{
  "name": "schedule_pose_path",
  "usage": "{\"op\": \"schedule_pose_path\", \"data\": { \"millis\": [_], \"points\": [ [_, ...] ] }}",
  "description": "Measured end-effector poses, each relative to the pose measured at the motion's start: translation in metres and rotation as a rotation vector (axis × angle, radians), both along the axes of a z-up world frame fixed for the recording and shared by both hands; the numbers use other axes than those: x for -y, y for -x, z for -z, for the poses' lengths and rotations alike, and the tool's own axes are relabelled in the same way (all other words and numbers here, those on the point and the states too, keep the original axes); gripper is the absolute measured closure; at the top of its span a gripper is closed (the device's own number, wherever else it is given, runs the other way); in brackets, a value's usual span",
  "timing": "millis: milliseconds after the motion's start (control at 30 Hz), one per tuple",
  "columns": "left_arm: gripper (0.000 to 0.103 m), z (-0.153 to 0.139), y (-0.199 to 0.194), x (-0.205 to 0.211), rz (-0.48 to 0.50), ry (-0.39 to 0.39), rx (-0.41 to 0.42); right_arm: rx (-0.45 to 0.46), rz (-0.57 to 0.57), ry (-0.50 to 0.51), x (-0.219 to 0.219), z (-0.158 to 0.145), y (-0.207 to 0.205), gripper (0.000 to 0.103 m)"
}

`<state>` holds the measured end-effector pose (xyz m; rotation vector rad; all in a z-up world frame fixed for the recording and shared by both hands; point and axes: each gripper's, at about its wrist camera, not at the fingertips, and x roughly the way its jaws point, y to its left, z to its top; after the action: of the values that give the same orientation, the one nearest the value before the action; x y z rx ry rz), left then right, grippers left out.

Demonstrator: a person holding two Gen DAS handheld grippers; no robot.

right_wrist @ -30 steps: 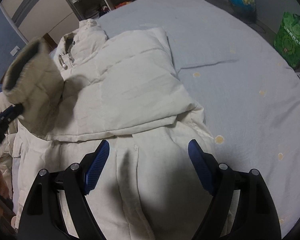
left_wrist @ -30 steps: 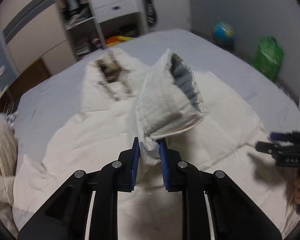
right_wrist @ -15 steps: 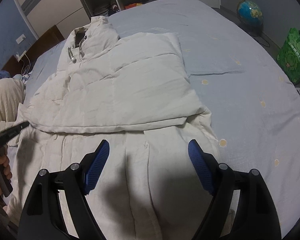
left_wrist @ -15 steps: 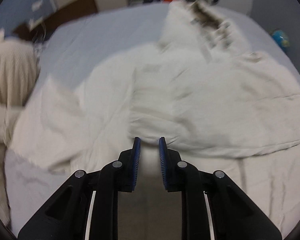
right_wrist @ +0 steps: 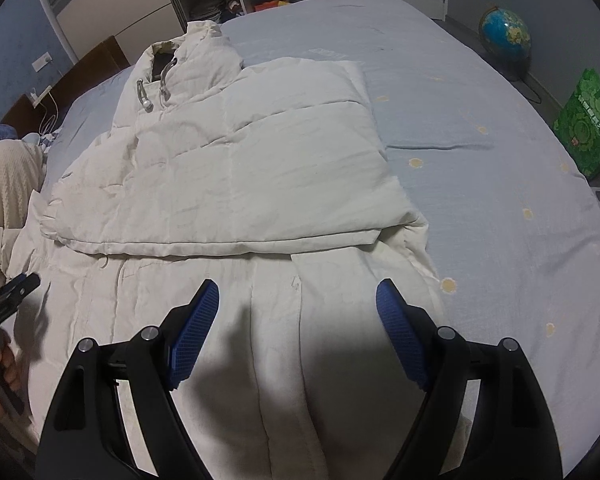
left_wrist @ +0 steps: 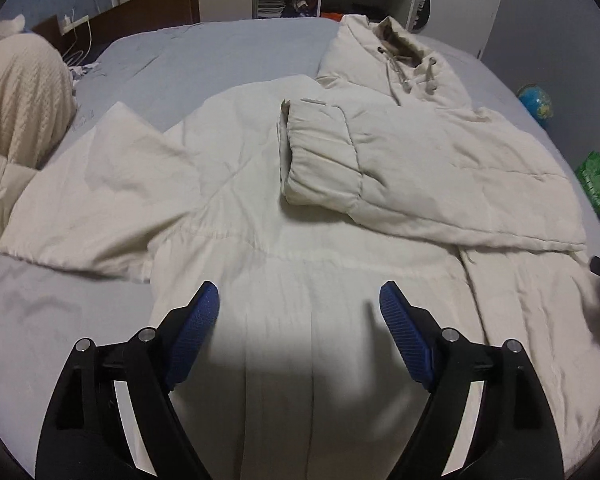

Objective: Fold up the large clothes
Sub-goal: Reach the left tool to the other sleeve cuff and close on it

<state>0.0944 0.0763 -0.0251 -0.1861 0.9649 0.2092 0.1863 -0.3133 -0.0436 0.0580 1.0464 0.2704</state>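
Both grippers (left_wrist: 299, 312) (right_wrist: 297, 308): black arms, ribbed blue pads, 2 silver screws each side, perhaps more.

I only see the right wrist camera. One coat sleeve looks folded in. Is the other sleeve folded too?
Observer: No. In the left wrist view the other sleeve lies spread out sideways on the bed, reaching toward a knit blanket.
Operator: Where does the folded sleeve end?
Observer: Its cuff rests on the middle of the coat, with the open end facing the spread sleeve.
Operator: Is the left gripper holding something?
Observer: No. The left gripper has its jaws opening, with nothing between them, over the coat's lower part.
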Motion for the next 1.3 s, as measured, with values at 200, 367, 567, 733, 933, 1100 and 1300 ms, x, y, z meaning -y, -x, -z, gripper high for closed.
{"op": "schedule_pose_path", "data": {
  "millis": [200, 367, 567, 733, 933, 1100, 1300],
  "points": [
    [0.015, -0.008, 0.025, -0.009, -0.017, -0.015, 0.035, 0.007, -0.009, 0.017, -0.002, -0.002, 0.003, 0.026],
    [0.014, -0.02, 0.042, -0.036, -0.089, 0.001, 0.057, 0.012, -0.022, 0.024, -0.004, -0.005, 0.009, 0.026],
    [0.012, -0.029, 0.06, -0.074, -0.207, 0.053, 0.088, 0.035, -0.057, 0.065, -0.013, -0.009, 0.018, 0.026],
    [0.012, -0.03, 0.07, -0.094, -0.264, 0.071, 0.11, 0.025, -0.095, 0.084, -0.018, -0.012, 0.025, 0.026],
    [0.012, -0.021, 0.079, -0.126, -0.376, 0.146, 0.141, 0.018, -0.122, 0.069, -0.017, -0.021, 0.044, 0.026],
    [0.012, -0.008, 0.083, -0.153, -0.479, 0.188, 0.144, 0.037, -0.138, 0.09, -0.02, -0.027, 0.057, 0.026],
    [0.013, 0.005, 0.084, -0.181, -0.562, 0.251, 0.168, 0.024, -0.138, 0.131, -0.024, -0.023, 0.057, 0.026]
  ]
}}
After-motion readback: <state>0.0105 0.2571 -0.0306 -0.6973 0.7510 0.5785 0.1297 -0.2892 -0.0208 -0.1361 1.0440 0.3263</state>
